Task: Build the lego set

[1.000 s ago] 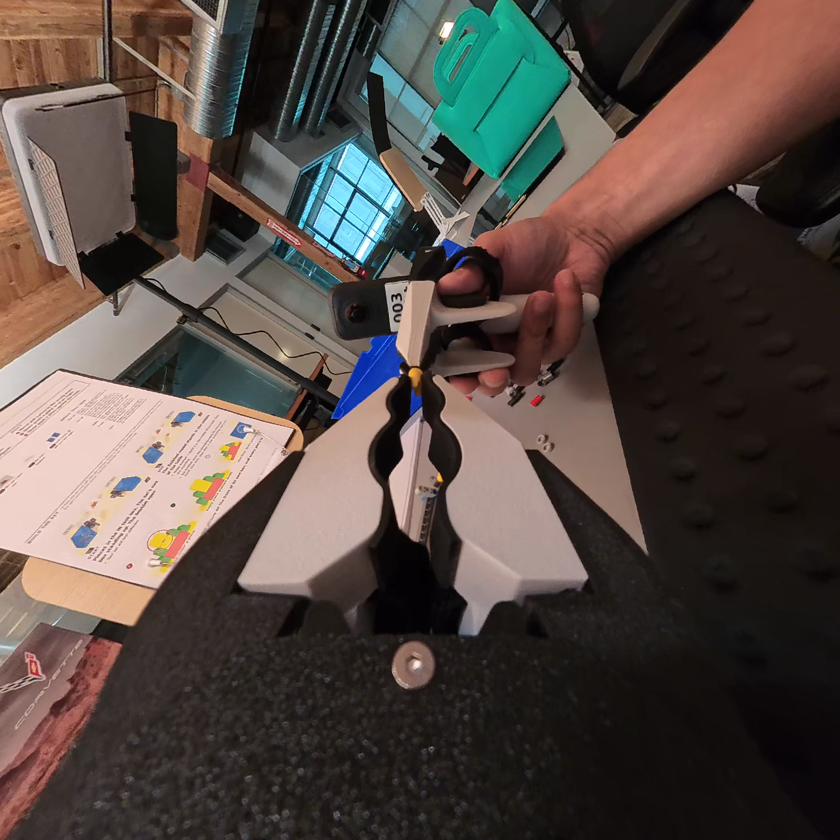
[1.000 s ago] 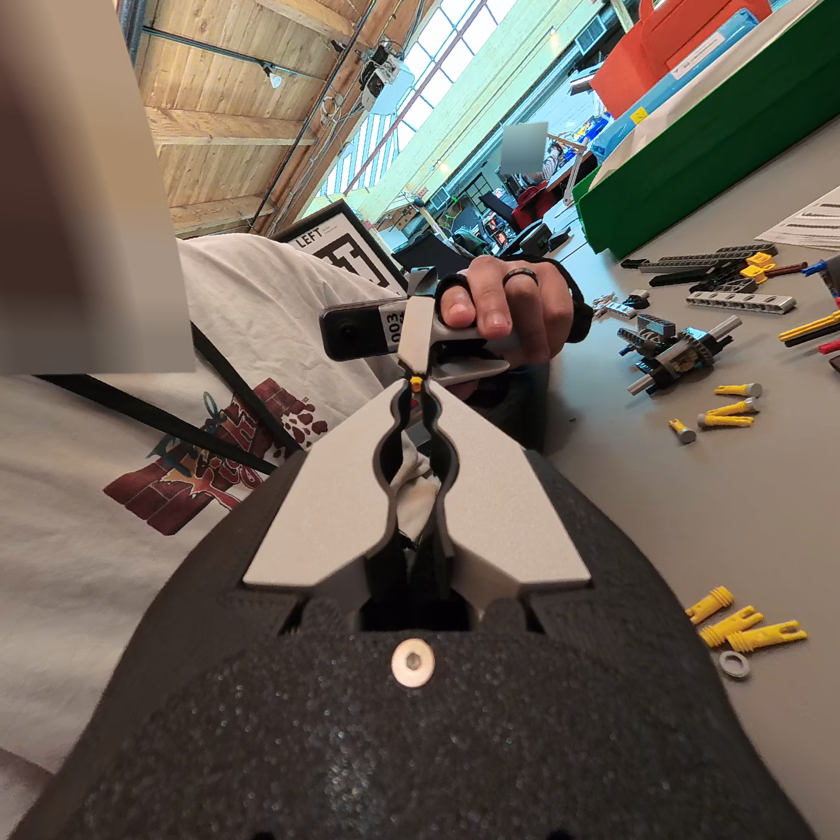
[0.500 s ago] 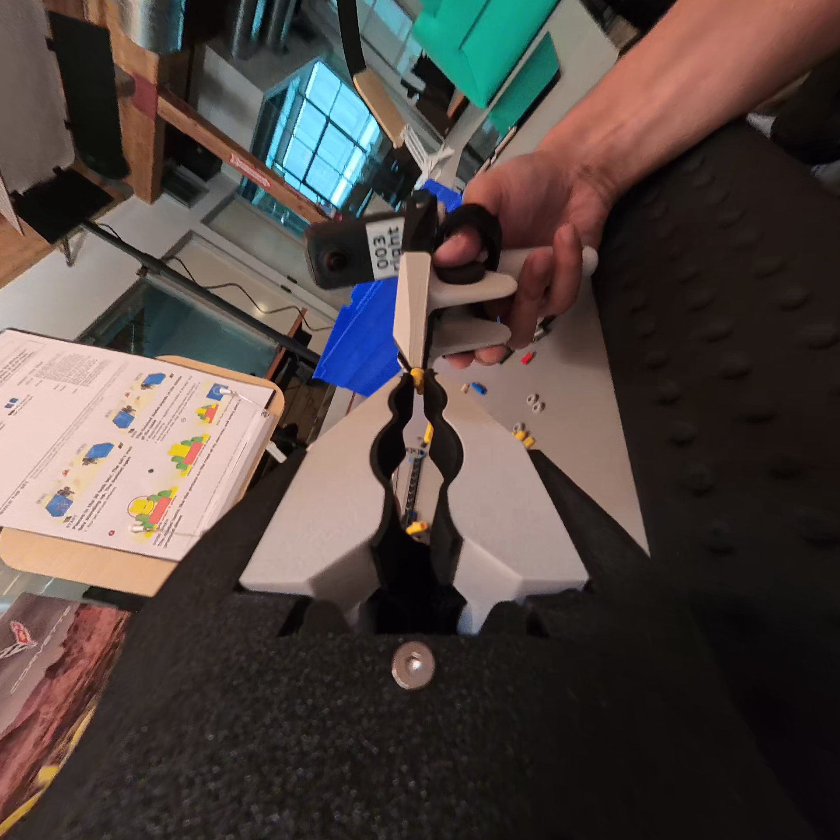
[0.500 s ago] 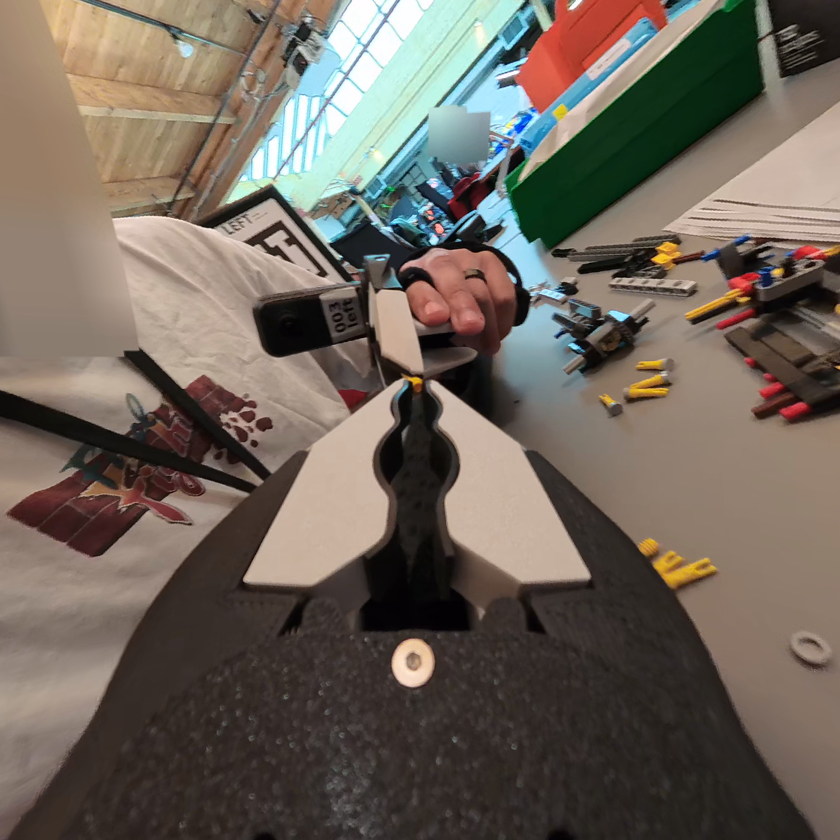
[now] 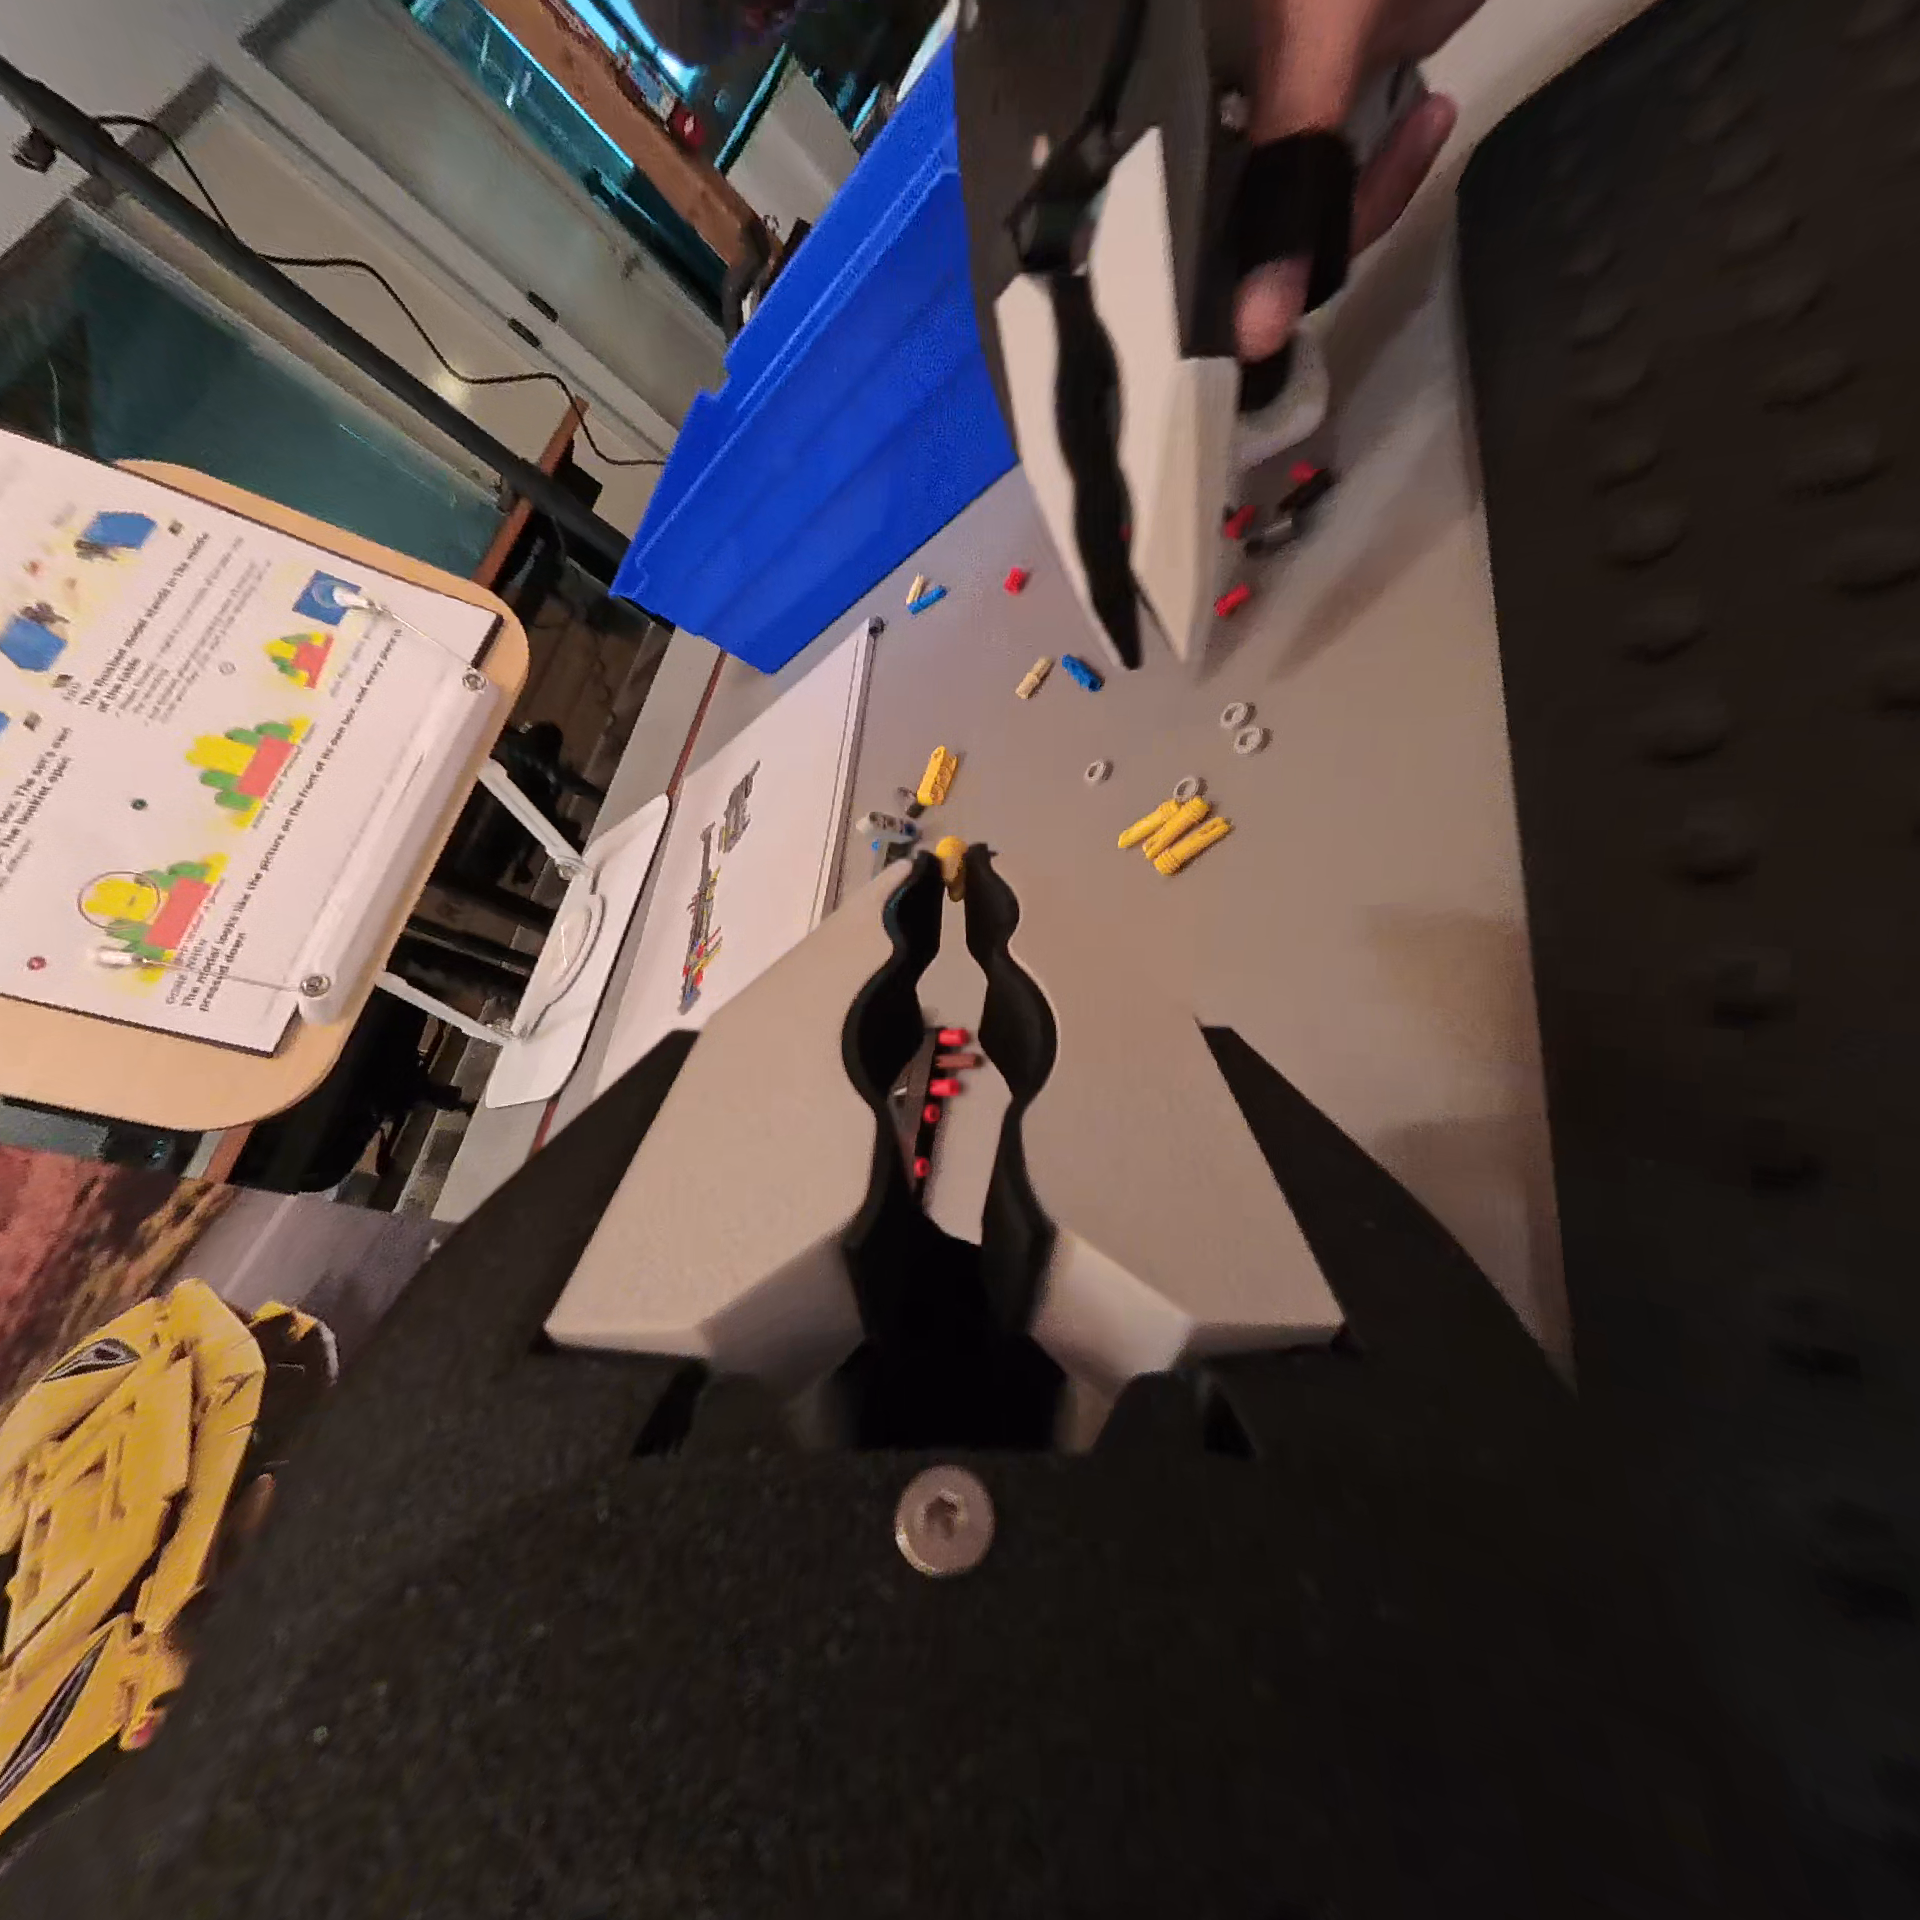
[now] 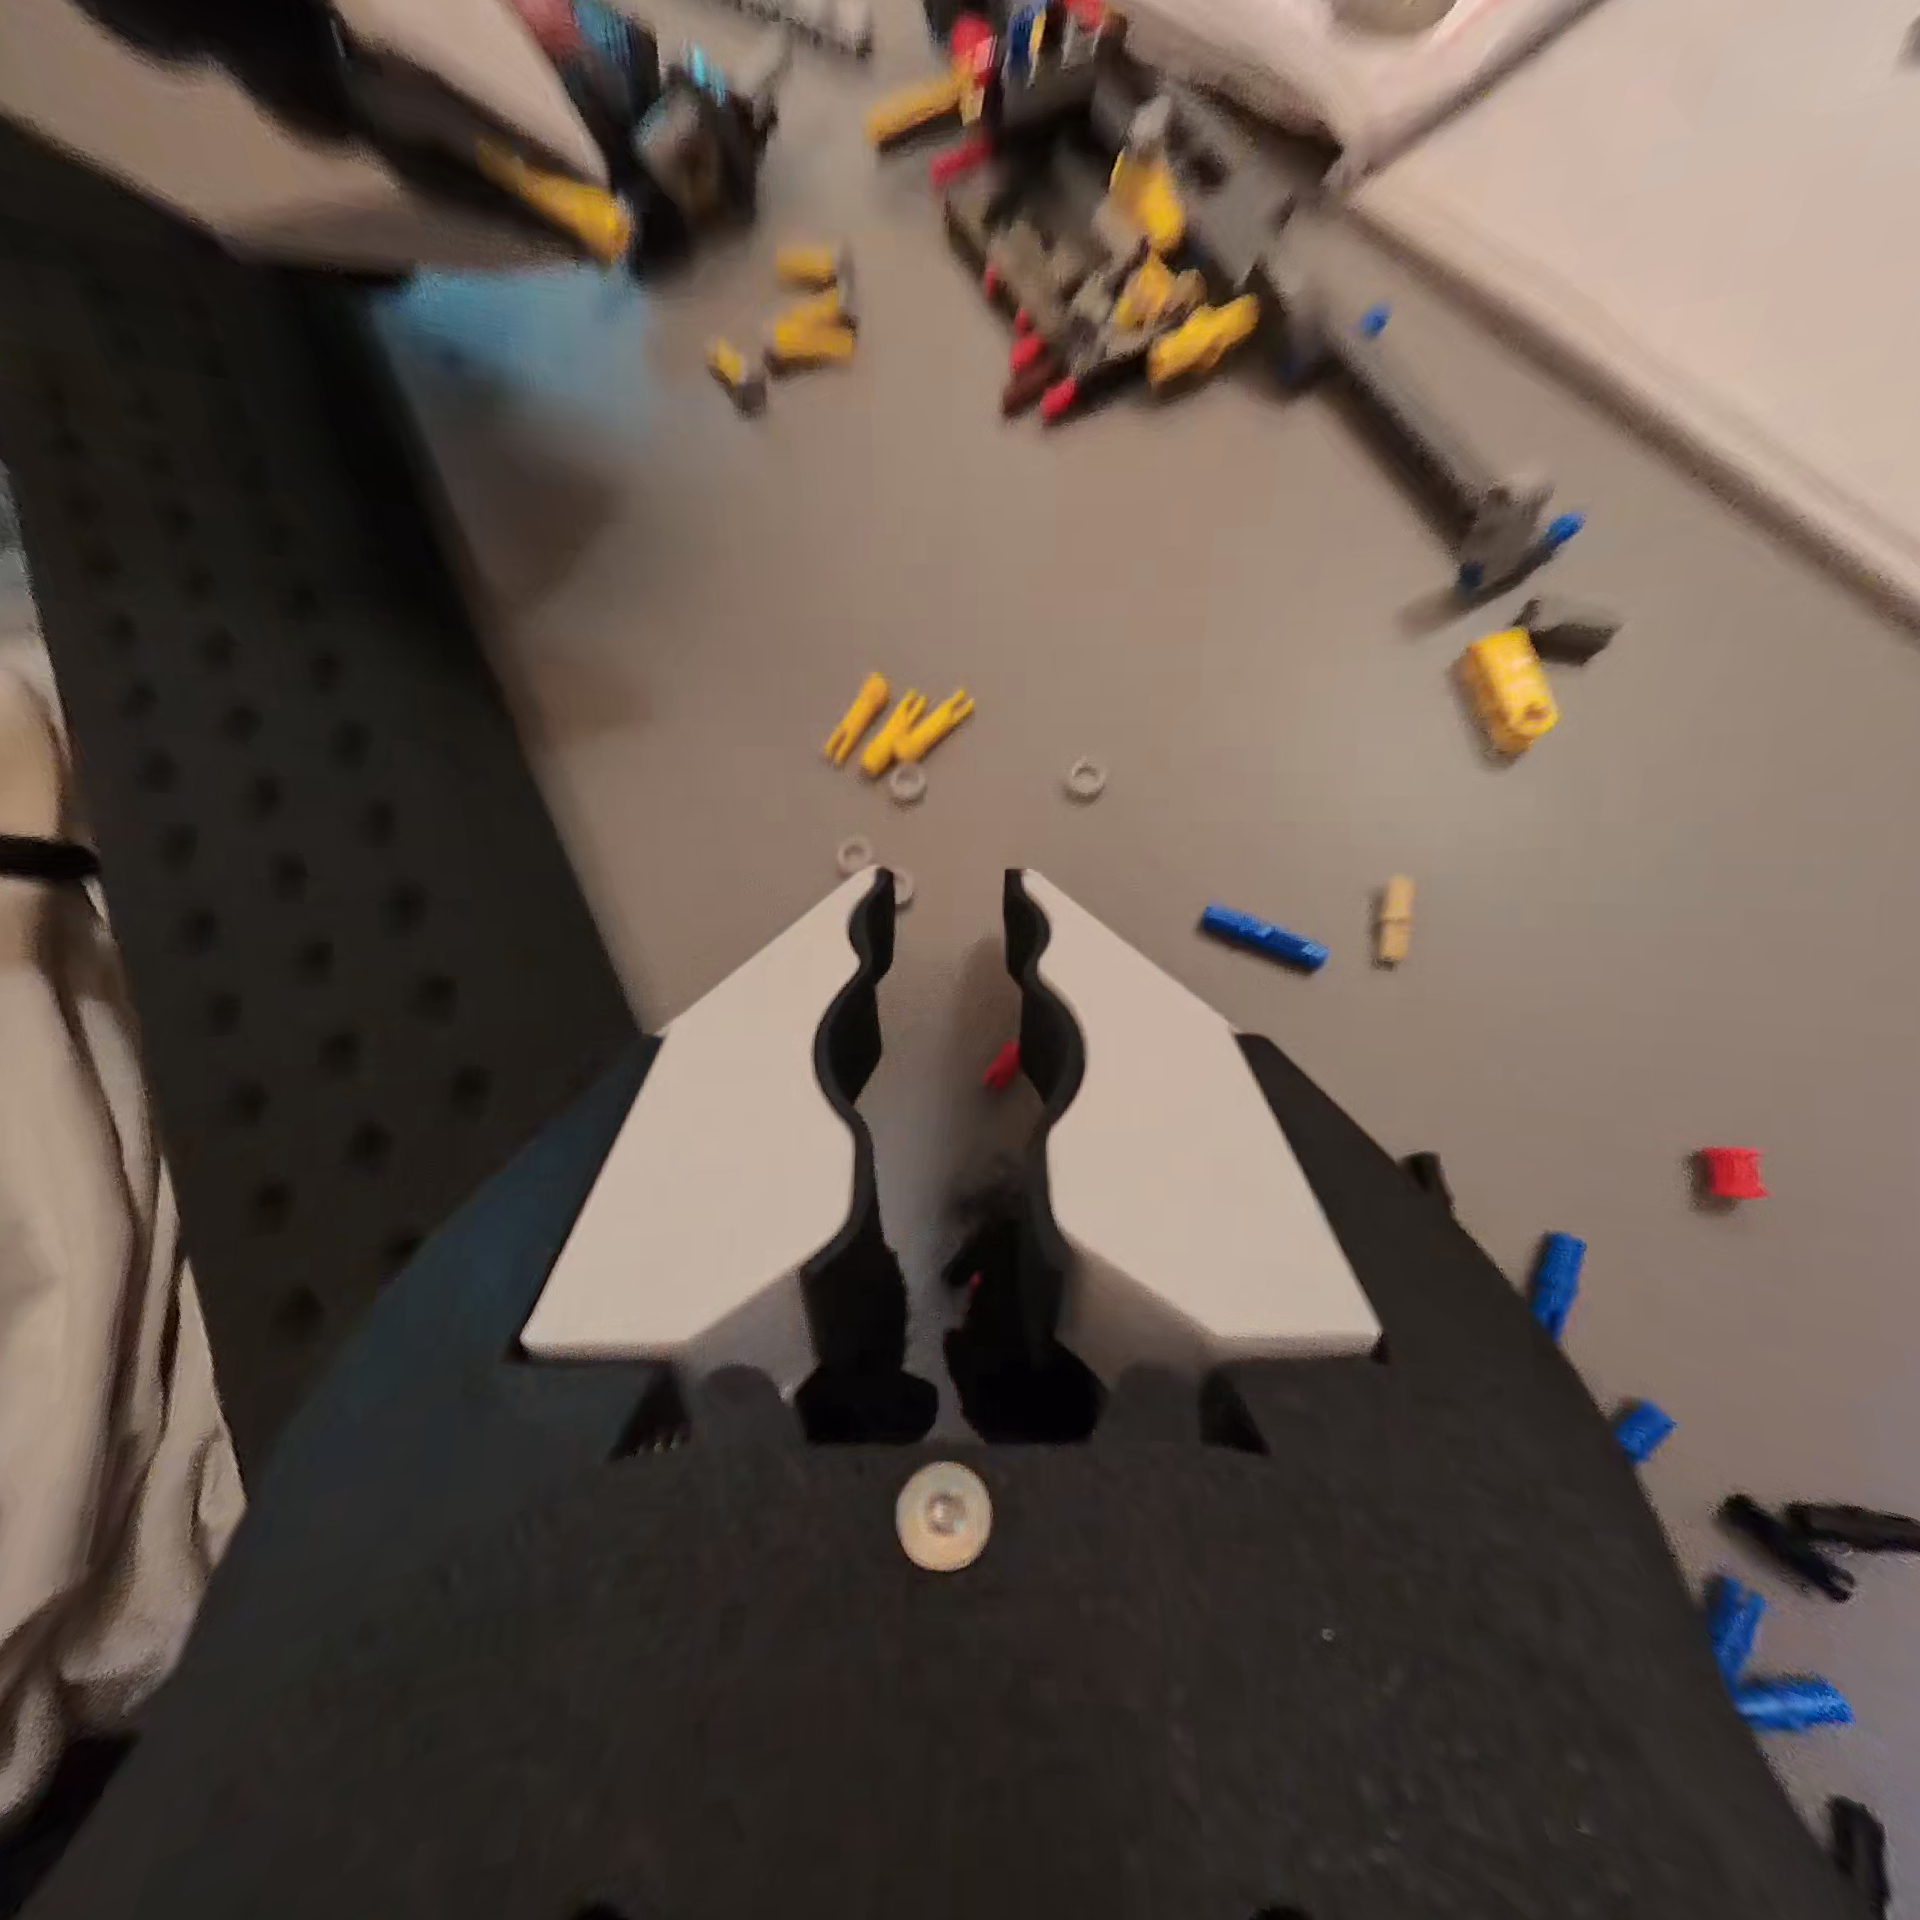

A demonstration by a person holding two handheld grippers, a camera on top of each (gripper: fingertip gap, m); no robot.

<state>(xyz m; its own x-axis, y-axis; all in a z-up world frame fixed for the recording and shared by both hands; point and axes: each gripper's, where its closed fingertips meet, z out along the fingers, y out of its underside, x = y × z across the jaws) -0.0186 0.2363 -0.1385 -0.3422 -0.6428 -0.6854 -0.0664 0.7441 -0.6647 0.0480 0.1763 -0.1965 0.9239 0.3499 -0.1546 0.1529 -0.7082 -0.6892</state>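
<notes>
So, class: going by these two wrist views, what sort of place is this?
Probably a workshop or lab bench set up for model building: a grey table strewn with small building pieces, a blue storage bin, and an instruction sheet on a stand.

A blue plastic bin [image 5: 831,416] stands at the far edge of the grey table [image 5: 1351,935], its side tilted in this view. Off the table's left edge, a wooden clipboard-like board [image 5: 312,1049] on a white stand [image 5: 551,966] carries a printed sheet [image 5: 208,727] with coloured pictures. Behind it are a dark pole [image 5: 312,312] with a black cable and a teal glass panel [image 5: 208,416]. A black dimpled mat [image 5: 1714,727] runs along the table's near edge.
</notes>
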